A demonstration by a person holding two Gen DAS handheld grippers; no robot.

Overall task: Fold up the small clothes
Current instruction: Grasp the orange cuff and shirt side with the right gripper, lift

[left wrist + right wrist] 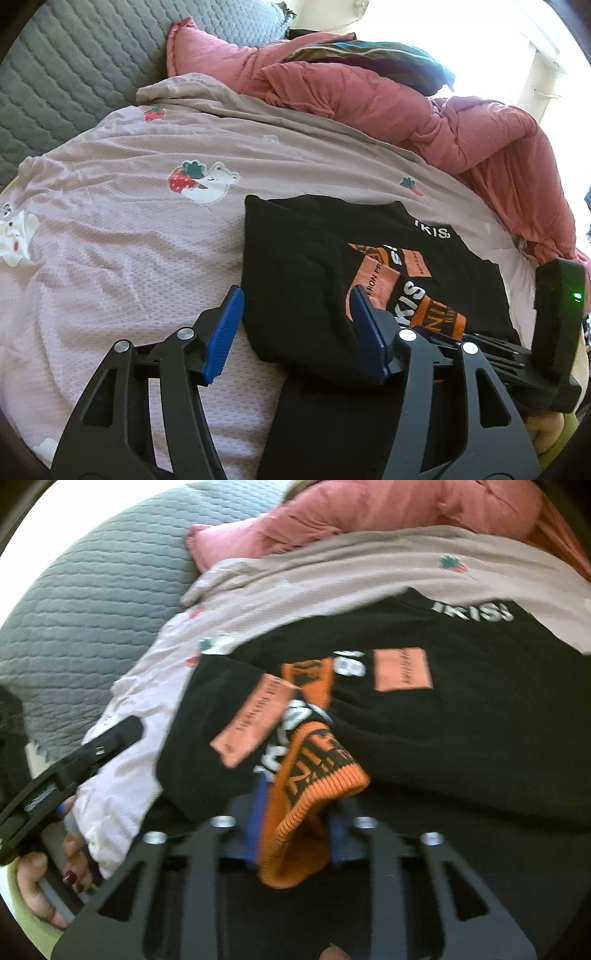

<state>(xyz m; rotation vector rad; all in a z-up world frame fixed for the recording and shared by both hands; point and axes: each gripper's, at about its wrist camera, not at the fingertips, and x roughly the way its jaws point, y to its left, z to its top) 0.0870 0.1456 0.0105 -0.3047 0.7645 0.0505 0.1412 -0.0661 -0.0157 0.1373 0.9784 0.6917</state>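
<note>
Pinching an orange ribbed cuff (314, 794) between blue pads, right gripper (295, 827); left gripper (295, 332) half open astride the black sweater (314, 277) edge, garment toward 12 o'clock on a pink strawberry-print sheet (129, 240).

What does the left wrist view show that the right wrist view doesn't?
Left wrist only: the left tongs open, straddling the black garment's left edge, pads not pressing; a bear-and-strawberry print on the pink sheet.

Right wrist only: the right tongs shut on the orange ribbed cuff; a hand on the other tool's handle.

Both: the black garment with orange patches, the pink sheet, the red quilt, the grey quilted cover.
</note>
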